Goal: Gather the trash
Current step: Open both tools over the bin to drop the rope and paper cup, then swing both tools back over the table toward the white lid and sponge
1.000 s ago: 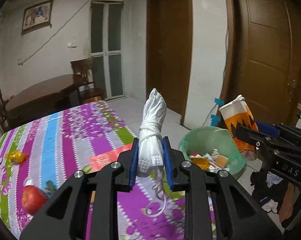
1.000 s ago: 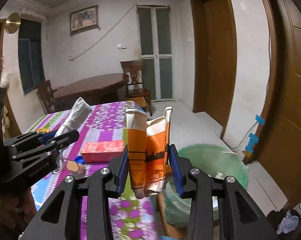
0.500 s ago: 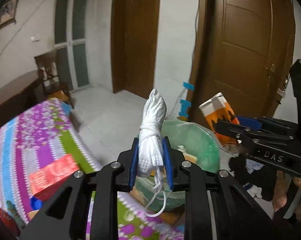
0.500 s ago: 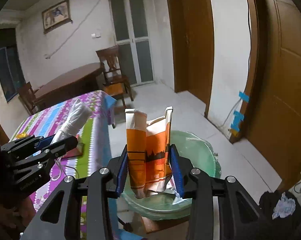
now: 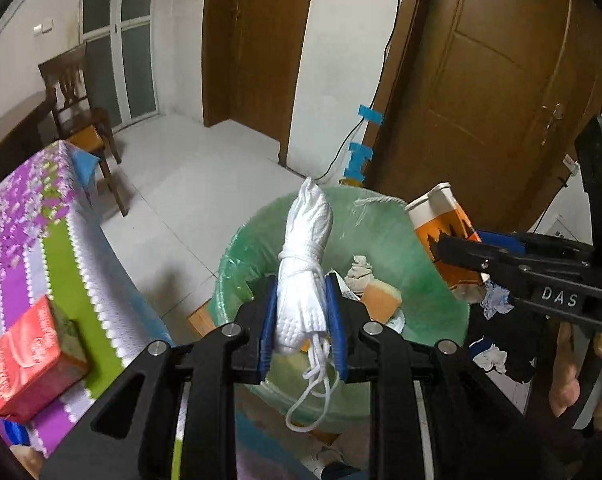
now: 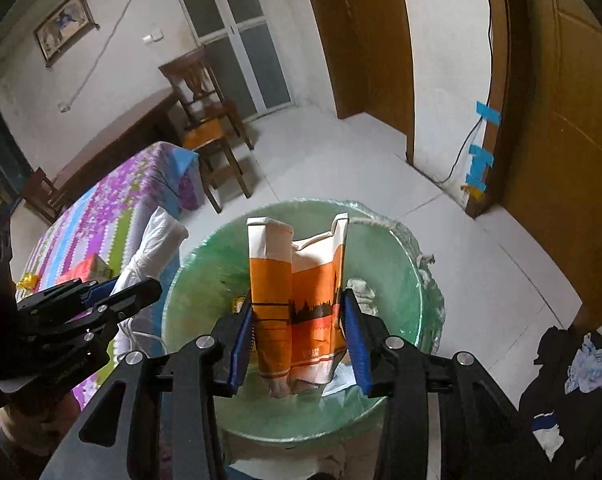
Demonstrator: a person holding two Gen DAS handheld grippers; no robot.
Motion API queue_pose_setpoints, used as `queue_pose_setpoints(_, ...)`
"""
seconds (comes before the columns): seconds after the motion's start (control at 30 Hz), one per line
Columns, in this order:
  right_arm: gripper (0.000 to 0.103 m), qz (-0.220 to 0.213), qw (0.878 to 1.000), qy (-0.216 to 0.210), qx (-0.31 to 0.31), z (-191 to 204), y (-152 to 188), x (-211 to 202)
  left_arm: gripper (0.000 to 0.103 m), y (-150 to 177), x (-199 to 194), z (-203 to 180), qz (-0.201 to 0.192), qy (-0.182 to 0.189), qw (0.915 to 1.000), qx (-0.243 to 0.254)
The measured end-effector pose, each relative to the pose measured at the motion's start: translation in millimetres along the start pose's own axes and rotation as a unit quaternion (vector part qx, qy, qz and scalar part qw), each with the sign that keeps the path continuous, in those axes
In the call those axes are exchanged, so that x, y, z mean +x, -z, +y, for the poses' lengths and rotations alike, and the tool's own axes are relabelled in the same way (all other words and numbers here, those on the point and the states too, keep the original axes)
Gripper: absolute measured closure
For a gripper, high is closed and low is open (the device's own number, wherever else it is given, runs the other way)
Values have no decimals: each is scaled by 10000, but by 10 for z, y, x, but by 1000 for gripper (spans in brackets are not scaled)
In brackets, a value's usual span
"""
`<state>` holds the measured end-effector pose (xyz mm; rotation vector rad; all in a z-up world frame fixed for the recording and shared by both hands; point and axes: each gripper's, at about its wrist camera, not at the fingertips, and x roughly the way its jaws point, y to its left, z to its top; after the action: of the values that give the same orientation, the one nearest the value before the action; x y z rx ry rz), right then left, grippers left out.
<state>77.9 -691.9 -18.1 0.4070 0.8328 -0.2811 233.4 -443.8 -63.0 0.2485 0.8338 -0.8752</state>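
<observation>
2 views | left: red box point(image 5: 33, 356) close | right: framed picture point(image 6: 65, 26)

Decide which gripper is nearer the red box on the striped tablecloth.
Left. The left gripper, gripping the white bundle, hangs over the table-side edge of the bin, near the red box. The right gripper, jaws just opening around the orange bag, sits over the bin's far side.

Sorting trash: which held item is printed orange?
The crumpled paper bag in the right gripper; the left gripper holds a plain white rope bundle.
</observation>
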Motion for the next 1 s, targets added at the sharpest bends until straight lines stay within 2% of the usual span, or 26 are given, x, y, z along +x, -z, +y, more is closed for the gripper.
queue_pose_setpoints(0.2, 59, 39, 10000, 5, -36, 86, 3, 148, 81, -73, 121, -27, 57, 7, 10000, 19)
queue_pose_setpoints(0.33, 54, 28, 10000, -13, -72, 129, -6, 164, 80, -124, 157, 18, 74, -4, 10000, -19)
queue_pose_setpoints(0.4, 47, 8, 10000, -14, -36, 132, -9, 179, 73, -121, 171, 22, 129, -15, 9999, -33)
queue_pose_setpoints(0.47, 41, -33, 10000, -19, 5, 122, 6, 161, 49, -125, 159, 12, 79, -98, 9999, -21)
queue_pose_setpoints(0.5, 41, -42, 10000, -36, 25, 111, 12, 160, 47, -124, 148, 7, 50, -133, 9999, -13)
queue_pose_setpoints(0.8, 39, -158, 9997, -100, 140, 18, 114, 78, 45, -113, 117, 17, 52, -264, 9996, -33)
queue_pose_setpoints(1.0, 38, -338, 9993, -169, 67, 86, 186, -157, 45, -87, -33, 0, -35, -290, 9996, 11)
